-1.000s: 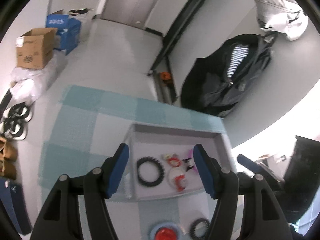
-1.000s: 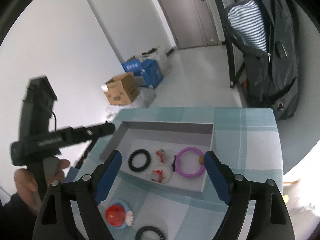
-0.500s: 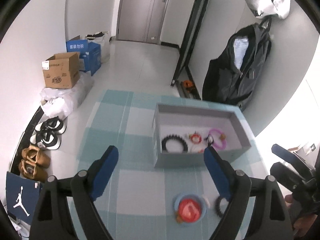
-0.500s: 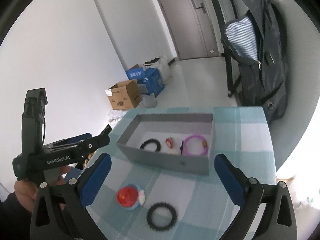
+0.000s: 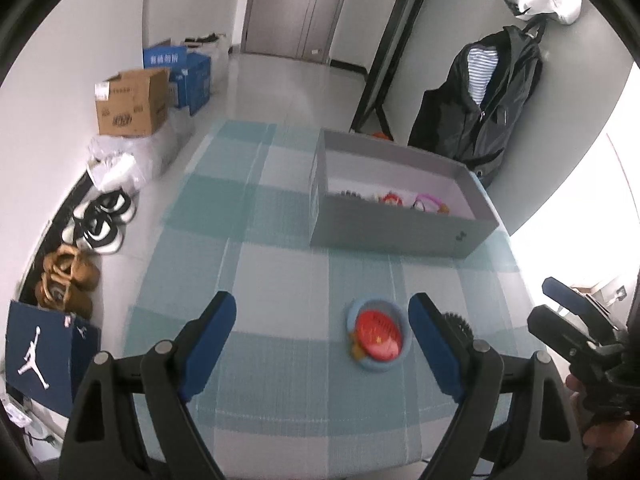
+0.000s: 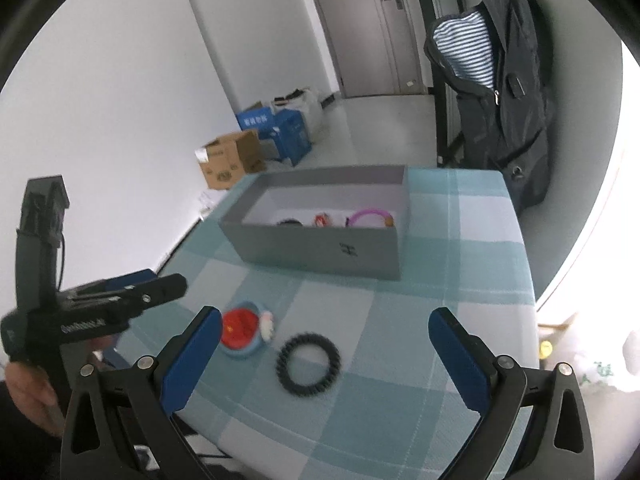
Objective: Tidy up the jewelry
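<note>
A grey open box stands on the checked tablecloth and holds a black bracelet, a red-and-white piece and a purple ring. A blue dish with a red piece and a black beaded bracelet lie on the cloth nearer me. My left gripper is open and empty above the cloth, just left of the dish. My right gripper is open and empty, with the black bracelet lying between its fingers in the right wrist view.
The checked tablecloth covers the table. Cardboard box, blue boxes and shoes sit on the floor at the left. A dark backpack hangs at the far right. The table's near edge is close below both grippers.
Both grippers have drawn back from the box toward the table's near edge and lowered. The dish and the loose black bracelet now lie close in front of them.
</note>
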Tool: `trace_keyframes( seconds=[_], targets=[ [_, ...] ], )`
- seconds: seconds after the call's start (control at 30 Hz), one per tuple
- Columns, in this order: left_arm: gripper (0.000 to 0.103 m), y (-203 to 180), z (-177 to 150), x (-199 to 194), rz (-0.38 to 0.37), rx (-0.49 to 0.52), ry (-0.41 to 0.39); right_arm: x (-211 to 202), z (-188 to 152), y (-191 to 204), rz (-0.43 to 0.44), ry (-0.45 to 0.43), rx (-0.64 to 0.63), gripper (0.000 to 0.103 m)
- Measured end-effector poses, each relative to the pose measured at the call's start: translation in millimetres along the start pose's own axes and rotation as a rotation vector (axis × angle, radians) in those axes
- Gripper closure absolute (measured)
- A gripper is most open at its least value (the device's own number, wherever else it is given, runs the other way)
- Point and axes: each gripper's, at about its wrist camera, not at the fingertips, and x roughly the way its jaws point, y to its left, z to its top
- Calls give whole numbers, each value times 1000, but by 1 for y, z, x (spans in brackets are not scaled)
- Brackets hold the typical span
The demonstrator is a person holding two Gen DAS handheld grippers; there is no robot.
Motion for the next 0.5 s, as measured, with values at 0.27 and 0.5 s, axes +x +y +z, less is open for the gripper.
trace_keyframes(
  seconds=[0.27, 0.5],
  targets=[
    [12, -1, -13, 4, -3, 43, 42, 19, -20, 7, -5, 96, -79, 0],
    [4, 12, -14, 4, 10, 15, 46, 34, -29, 19, -22, 146, -147, 7]
  ],
)
